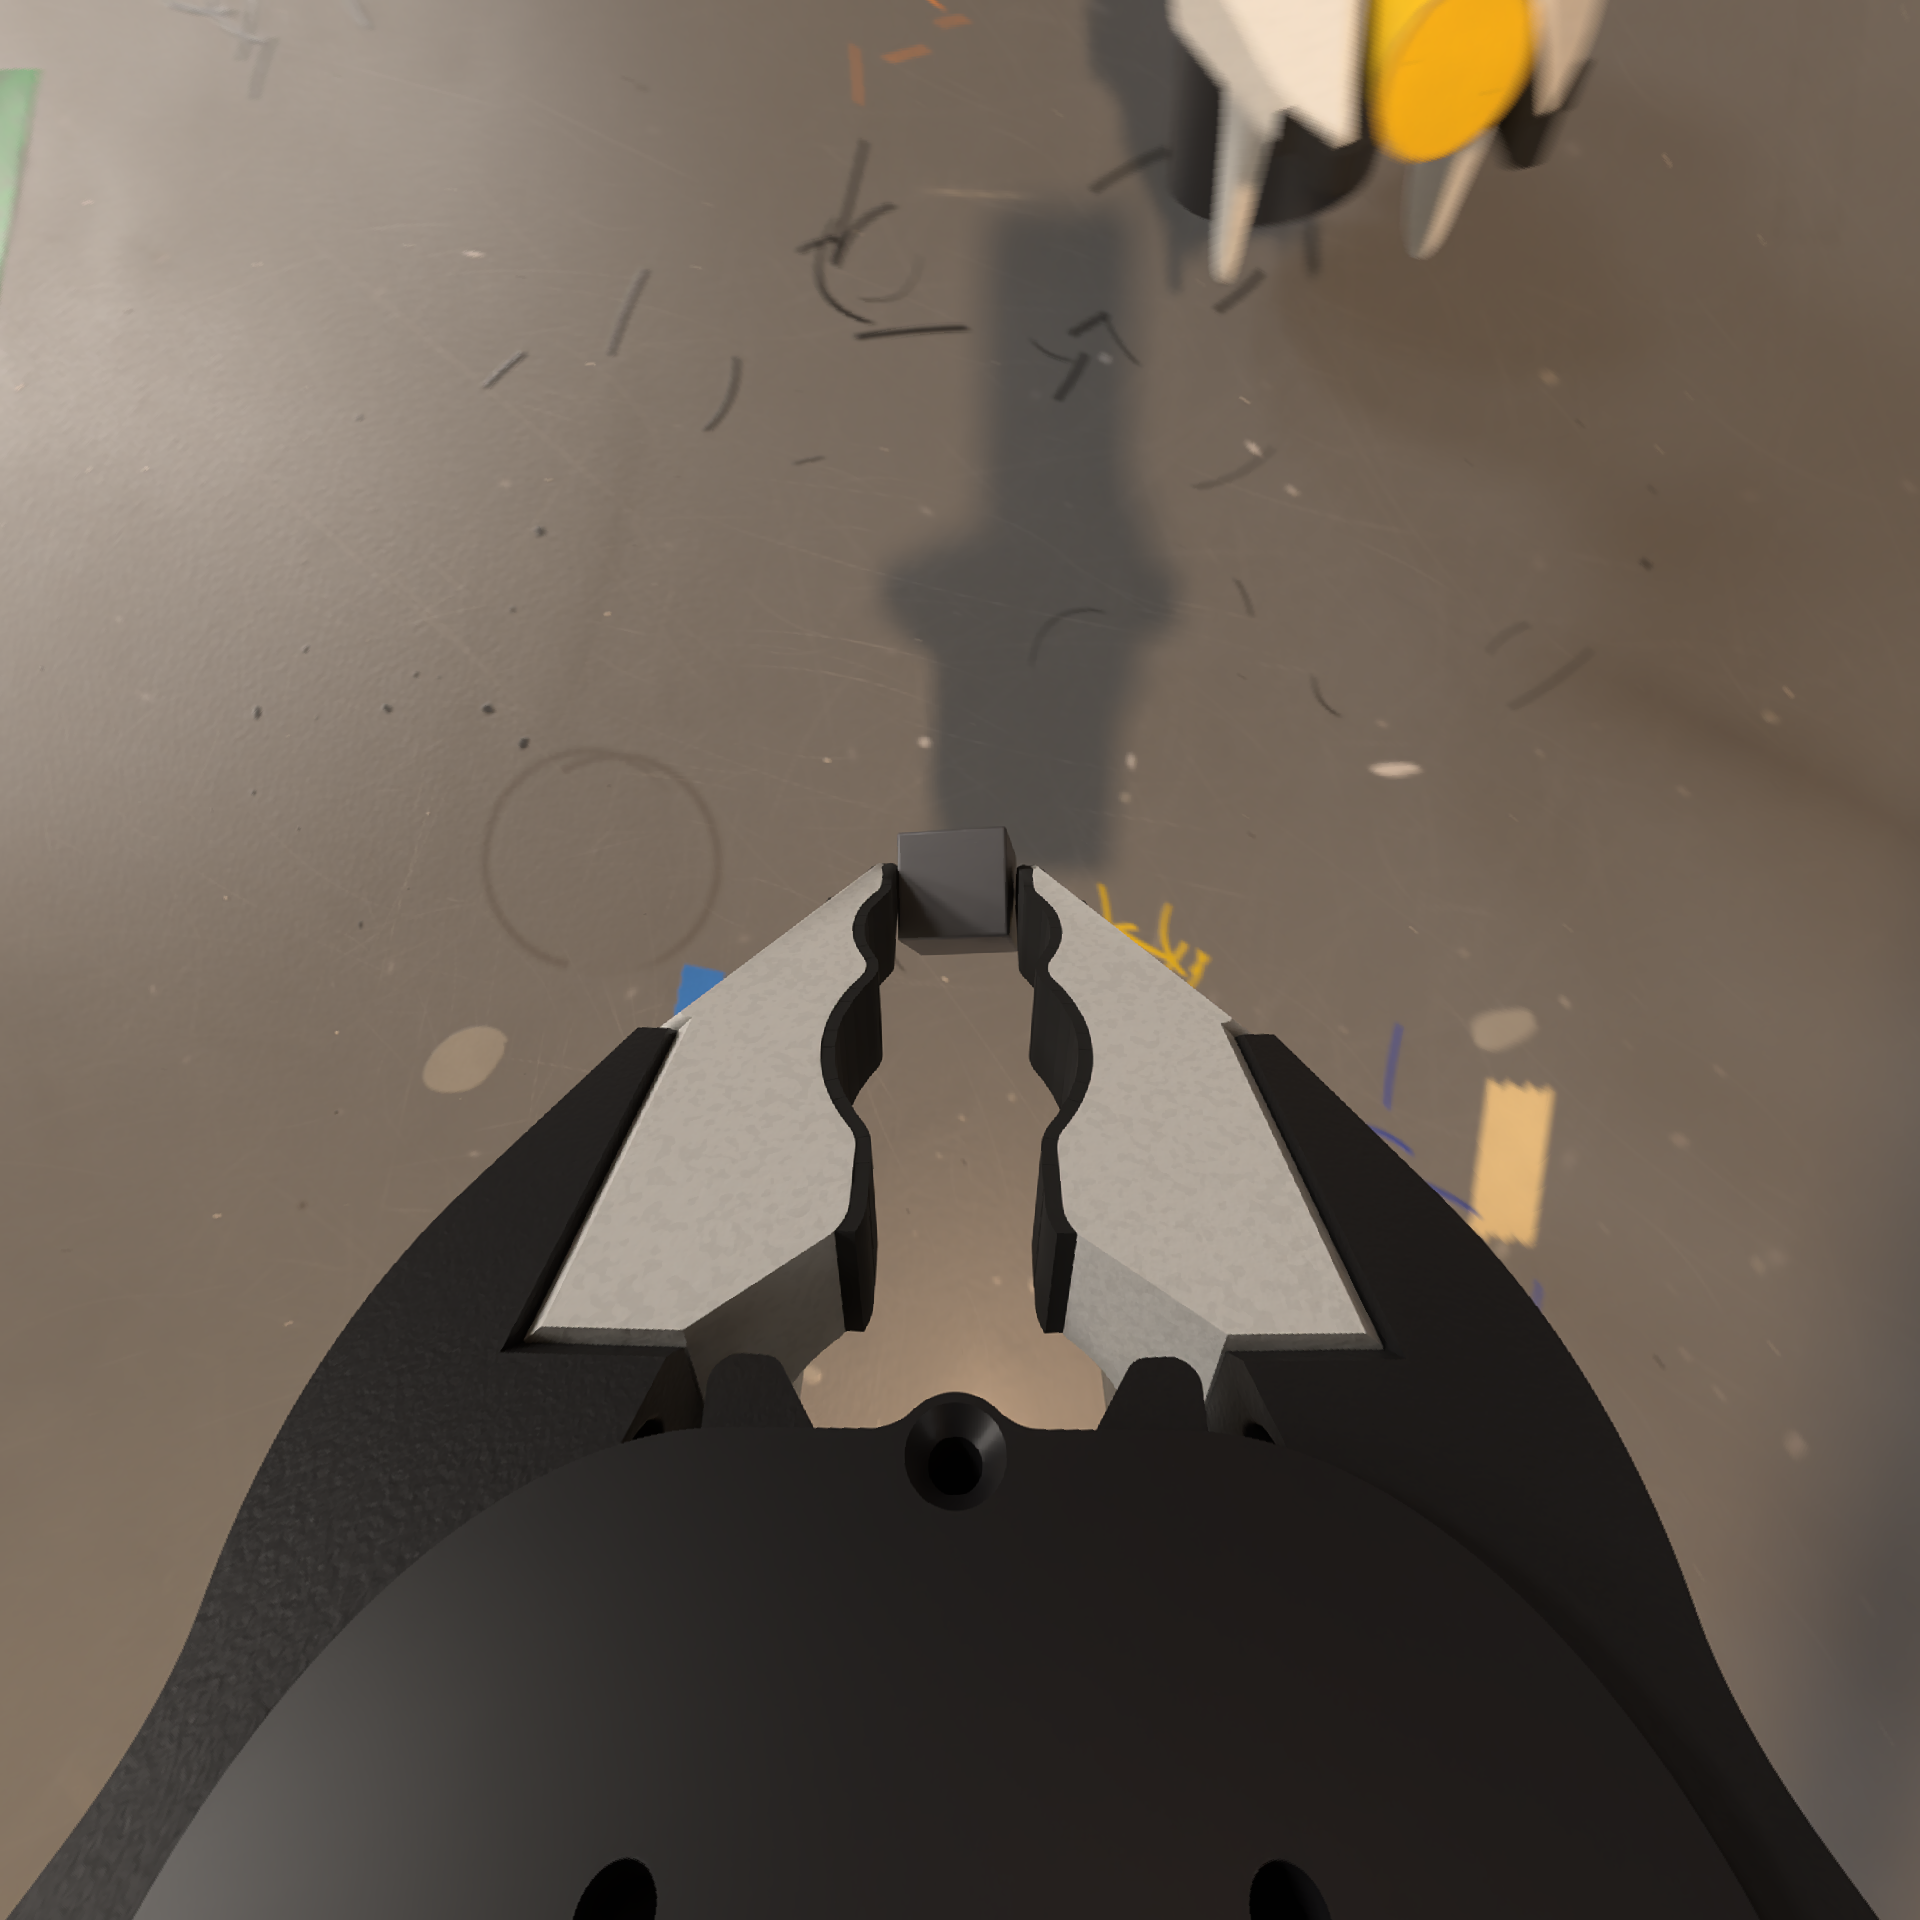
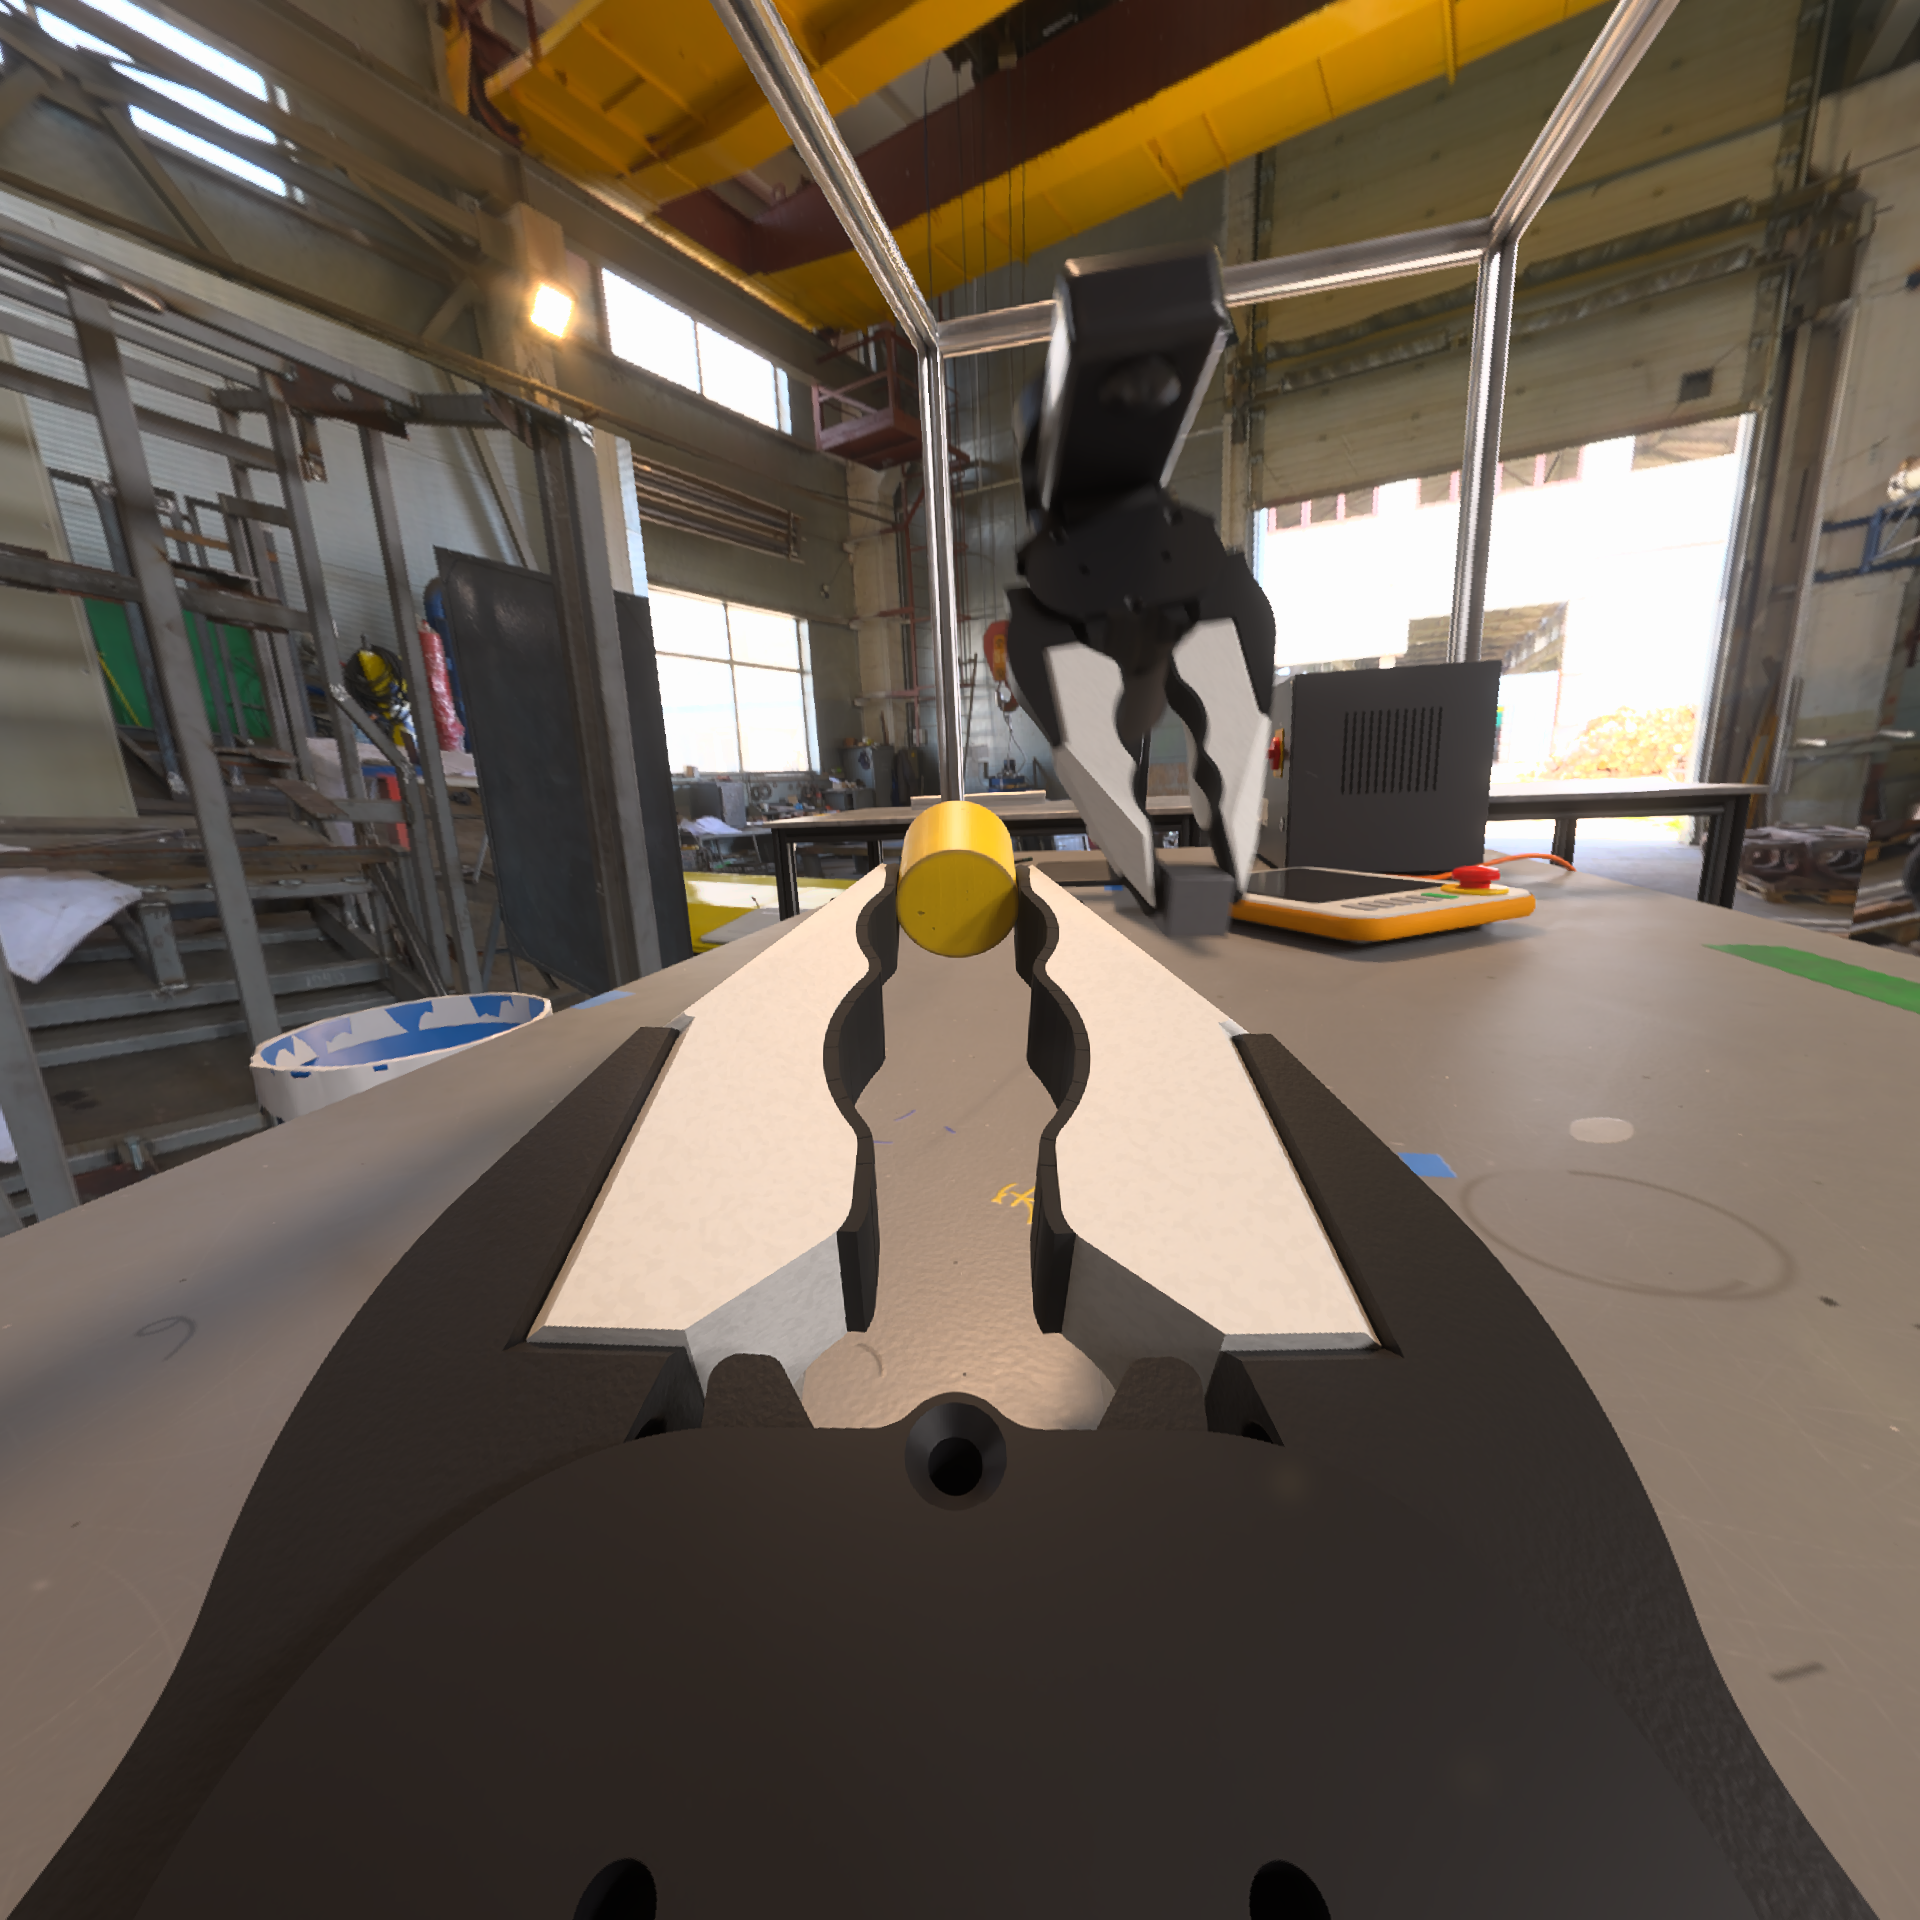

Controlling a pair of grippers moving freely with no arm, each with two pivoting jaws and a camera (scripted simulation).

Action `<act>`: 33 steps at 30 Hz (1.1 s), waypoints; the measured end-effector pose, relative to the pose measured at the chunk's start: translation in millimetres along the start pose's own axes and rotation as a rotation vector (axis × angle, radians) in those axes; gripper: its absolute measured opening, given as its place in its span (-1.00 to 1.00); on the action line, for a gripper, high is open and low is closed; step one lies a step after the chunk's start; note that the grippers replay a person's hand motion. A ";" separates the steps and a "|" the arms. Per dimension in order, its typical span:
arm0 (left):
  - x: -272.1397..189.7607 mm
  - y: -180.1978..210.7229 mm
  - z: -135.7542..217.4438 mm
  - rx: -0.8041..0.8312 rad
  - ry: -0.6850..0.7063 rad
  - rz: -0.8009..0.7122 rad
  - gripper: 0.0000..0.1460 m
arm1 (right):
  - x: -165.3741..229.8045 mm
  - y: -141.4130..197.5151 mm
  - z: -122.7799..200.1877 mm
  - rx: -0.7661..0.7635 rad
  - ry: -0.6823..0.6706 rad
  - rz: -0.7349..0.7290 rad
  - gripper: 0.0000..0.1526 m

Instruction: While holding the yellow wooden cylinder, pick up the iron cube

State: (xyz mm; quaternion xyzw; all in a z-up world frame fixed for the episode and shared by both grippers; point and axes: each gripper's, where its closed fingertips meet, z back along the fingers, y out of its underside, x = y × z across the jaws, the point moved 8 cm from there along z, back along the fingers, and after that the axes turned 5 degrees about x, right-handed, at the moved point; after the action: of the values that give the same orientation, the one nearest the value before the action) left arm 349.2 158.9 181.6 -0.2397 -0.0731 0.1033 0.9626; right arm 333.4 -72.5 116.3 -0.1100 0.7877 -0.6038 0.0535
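My left gripper (image 1: 954,883) is shut on the small grey iron cube (image 1: 954,896), which sits between its fingertips. Whether the cube rests on the grey table (image 1: 416,623) or hangs just above it, I cannot tell. My right gripper (image 2: 956,883) is shut on the yellow wooden cylinder (image 2: 956,896) and holds it sideways above the table. In the right wrist view the left gripper (image 2: 1193,883) points down, blurred, with the cube (image 2: 1197,902) at its tips. In the left wrist view the right gripper (image 1: 1330,249) and the cylinder (image 1: 1449,78) show at the top right.
An orange and white hand-held control unit (image 2: 1382,906) lies just behind the cube, in front of a dark box (image 2: 1392,769). Metal frame posts (image 2: 940,582) rise at the table's far edge. A white and blue bucket (image 2: 405,1039) stands off the left edge. Green tape (image 2: 1829,977) marks the right side.
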 end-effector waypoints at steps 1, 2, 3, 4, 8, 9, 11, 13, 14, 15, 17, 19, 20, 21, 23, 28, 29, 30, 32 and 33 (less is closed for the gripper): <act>-6.3 -6.3 5.4 0.039 0.005 -0.029 -0.69 | -0.1 0.2 -1.0 0.010 0.003 -0.001 -0.72; -11.7 -11.9 9.4 0.079 0.002 -0.053 -0.69 | -0.1 0.4 -1.8 0.018 0.004 0.001 -0.72; -16.1 -16.7 12.4 0.111 -0.003 -0.071 -0.69 | -0.1 0.6 -2.3 0.024 0.007 0.003 -0.72; -19.6 -20.7 14.9 0.135 -0.004 -0.083 -0.69 | 0.0 0.6 -2.7 0.028 0.014 0.005 -0.72; -27.6 -31.4 23.1 0.174 0.009 -0.109 -0.69 | 0.1 1.2 -4.1 0.040 0.027 0.009 -0.72; -28.0 -33.0 24.7 0.187 0.005 -0.108 -0.69 | 0.1 1.4 -4.8 0.048 0.027 0.009 -0.72; -28.2 -35.2 27.3 0.207 0.008 -0.108 -0.69 | -0.1 1.8 -6.5 0.065 0.028 0.008 -0.72; -28.8 -36.3 29.1 0.227 0.032 -0.113 -0.69 | -0.3 2.3 -8.0 0.080 0.030 0.007 -0.72; -29.3 -36.9 29.5 0.241 0.036 -0.119 -0.69 | -0.3 2.5 -8.6 0.085 0.032 0.008 -0.72; -29.9 -37.5 29.8 0.255 0.038 -0.125 -0.69 | -0.3 2.6 -9.0 0.089 0.033 0.008 -0.72; -30.6 -38.8 29.5 0.279 0.039 -0.128 -0.69 | -0.6 3.0 -9.6 0.097 0.040 0.012 -0.72; -30.7 -39.4 27.8 0.303 0.049 -0.129 -0.69 | -0.6 3.2 -10.4 0.110 0.045 0.019 -0.72; -30.4 -39.6 26.6 0.315 0.051 -0.132 -0.69 | -0.6 3.3 -10.8 0.115 0.045 0.021 -0.72; -30.2 -39.7 25.2 0.325 0.050 -0.134 -0.69 | -0.5 3.4 -11.1 0.118 0.045 0.022 -0.72; -29.7 -39.1 21.8 0.335 0.050 -0.145 -0.69 | 0.0 3.4 -11.0 0.117 0.043 0.026 -0.72; -14.6 -13.9 -6.5 0.291 -0.013 -0.101 -0.69 | 1.2 2.1 -6.5 0.074 0.019 0.030 -0.72; -9.6 -2.9 -17.2 0.253 -0.015 -0.066 -0.69 | 1.2 2.0 -6.3 0.076 0.020 0.028 -0.72; -5.0 9.5 -28.2 0.217 -0.009 -0.031 -0.69 | 1.4 1.9 -6.3 0.078 0.020 0.028 -0.72; 4.6 33.4 -42.6 0.195 -0.015 0.047 -0.69 | 1.2 1.9 -6.6 0.082 0.016 0.028 -0.72; 9.5 41.5 -41.8 0.199 -0.042 0.069 -0.69 | 1.2 1.9 -6.5 0.081 0.017 0.028 -0.72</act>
State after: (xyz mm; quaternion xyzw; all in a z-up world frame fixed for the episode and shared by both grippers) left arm 359.5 178.4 126.1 -0.1431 -0.0744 0.1482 0.9757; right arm 330.6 -66.3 116.3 -0.0916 0.7644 -0.6354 0.0594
